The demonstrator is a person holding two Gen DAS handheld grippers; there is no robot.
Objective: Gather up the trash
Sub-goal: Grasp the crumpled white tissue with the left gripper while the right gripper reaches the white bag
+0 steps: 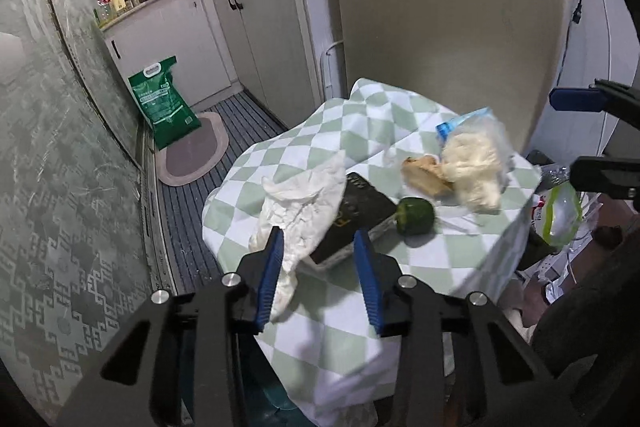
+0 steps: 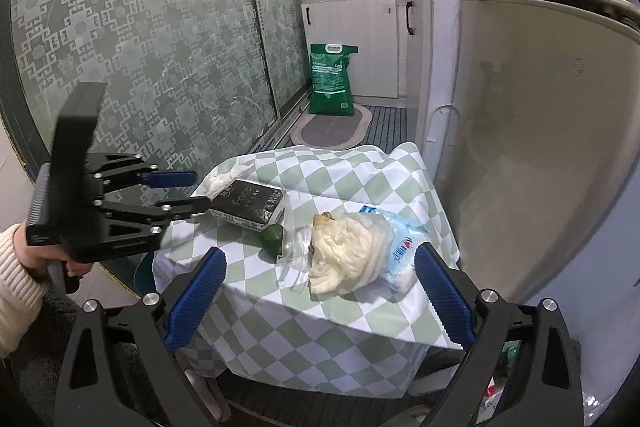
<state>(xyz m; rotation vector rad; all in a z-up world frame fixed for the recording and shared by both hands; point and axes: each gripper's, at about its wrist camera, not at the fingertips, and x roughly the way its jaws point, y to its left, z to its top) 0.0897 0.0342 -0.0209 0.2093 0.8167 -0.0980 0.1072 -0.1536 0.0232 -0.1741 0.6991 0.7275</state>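
A small table under a green-and-white checked cloth (image 1: 340, 327) (image 2: 320, 327) holds the items. A crumpled white tissue (image 1: 304, 203) (image 2: 228, 177) lies partly over a black tissue pack (image 1: 356, 215) (image 2: 248, 205). Beside the pack sits a small green fruit (image 1: 416, 217) (image 2: 272, 237), then a brown scrap (image 1: 428, 175) and a clear plastic bag of white stuff (image 1: 476, 167) (image 2: 348, 255). My left gripper (image 1: 319, 233) (image 2: 200, 190) hovers at the tissue and pack, jaws partly apart, the tissue's edge by its left pad. My right gripper (image 2: 322, 253) (image 1: 564, 133) stands wide open before the bag.
A beige fridge (image 1: 440, 27) stands right behind the table. A patterned glass sliding door (image 2: 140, 47) runs along the left. On the floor are a green rice bag (image 1: 164, 103) (image 2: 332, 79) and an oval mat (image 2: 332, 131). A cream sleeve (image 2: 16, 267) holds the left gripper.
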